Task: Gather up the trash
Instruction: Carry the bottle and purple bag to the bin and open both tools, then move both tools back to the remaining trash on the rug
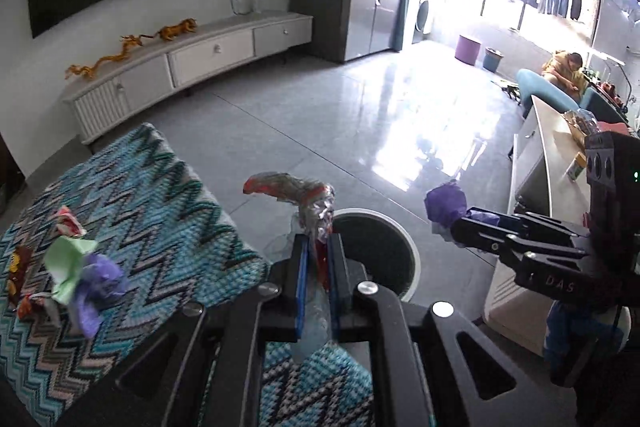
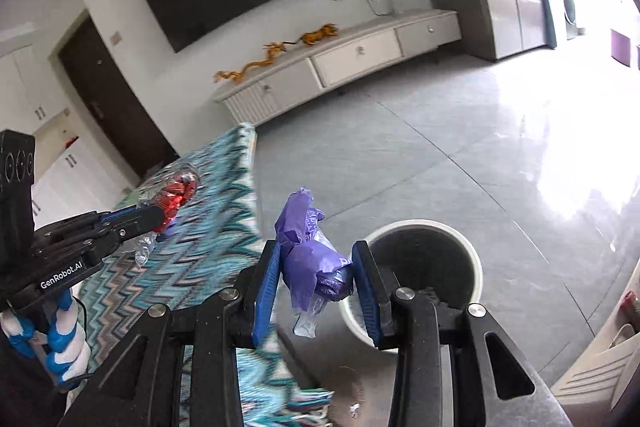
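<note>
left gripper (image 1: 318, 259) was clamped on a crumpled red-and-silver foil wrapper (image 1: 304, 199), pinched at its lower neck with most of the crinkled body sticking up above the pads and a clear plastic tail hanging below. right gripper (image 2: 316, 283) held a purple plastic wad (image 2: 308, 251); its jaws stood fairly wide, the wad pressed against the left pad and reaching the right one, so the hold looked loose, judged not measured. both pieces hung above the floor near the white-rimmed bin (image 2: 472, 259), the purple one just beside its rim, the foil one close to the rim in the left view. more trash remained on the zigzag blue cloth (image 1: 160, 195): a pale green paper (image 1: 66, 263), a purple scrap (image 1: 102, 279) touching it, and red-printed wrappers (image 1: 68, 223) nearby. handling notes: all pieces judged very light, soft, springy; film likely slippery and may unfold when squeezed, nothing fragile. best taken across the densest crumple, not a loose flap. risk: the light film may cling to a pad on release, or drift and miss the bin.
</note>
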